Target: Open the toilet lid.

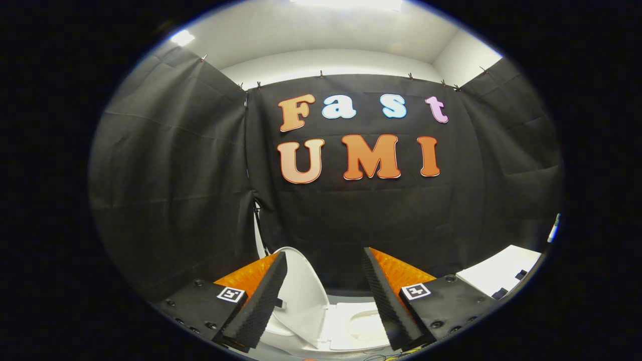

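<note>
Toilet lid [301, 296] raised, your jaws [325, 301] spread wide and holding nothing.

You see the white lid standing up on edge between the two fingers, close to the left one, with the toilet seat [358, 323] low ahead beside it. Black cloth walls the booth behind and to both sides, a white ceiling above. A white box-like surface [496, 273] sits beyond the right finger.

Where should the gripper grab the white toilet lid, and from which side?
Probably the toilet lid's thin rounded top edge, coming from straight in front. The lid stands raised, nearly edge-on beside the left finger, so the open gripper could straddle its thin rim.
</note>
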Demonstrator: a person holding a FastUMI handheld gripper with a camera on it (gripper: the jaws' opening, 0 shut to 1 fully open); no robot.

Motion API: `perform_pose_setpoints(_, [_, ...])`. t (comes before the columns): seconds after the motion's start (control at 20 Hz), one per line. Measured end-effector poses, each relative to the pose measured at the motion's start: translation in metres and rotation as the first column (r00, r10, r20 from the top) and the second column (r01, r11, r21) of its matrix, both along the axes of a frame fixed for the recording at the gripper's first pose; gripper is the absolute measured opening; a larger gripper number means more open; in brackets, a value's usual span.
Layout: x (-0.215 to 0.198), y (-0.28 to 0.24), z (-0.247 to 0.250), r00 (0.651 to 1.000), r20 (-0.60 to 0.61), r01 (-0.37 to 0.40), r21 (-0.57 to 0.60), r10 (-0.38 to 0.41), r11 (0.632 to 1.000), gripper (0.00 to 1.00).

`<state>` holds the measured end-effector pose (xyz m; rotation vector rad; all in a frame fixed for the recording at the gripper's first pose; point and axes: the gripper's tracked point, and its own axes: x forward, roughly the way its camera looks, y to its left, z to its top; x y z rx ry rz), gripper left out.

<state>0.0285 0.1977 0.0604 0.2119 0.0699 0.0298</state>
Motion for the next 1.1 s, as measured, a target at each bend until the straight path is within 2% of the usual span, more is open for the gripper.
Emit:
perform_pose_setpoints(0.35, [0.003, -0.006, -0.011, 1.000, -0.022, 0.013, 0.003, -0.013, 1.000, 0.98])
perform_pose_setpoints(0.75, [0.006, -0.010, -0.008, 1.000, 0.003, 0.019, 0.067, -0.019, 0.998, 0.98])
perform_pose_setpoints(1.1, [0.009, -0.012, -0.004, 1.000, 0.009, 0.012, 0.048, -0.013, 0.999, 0.97])
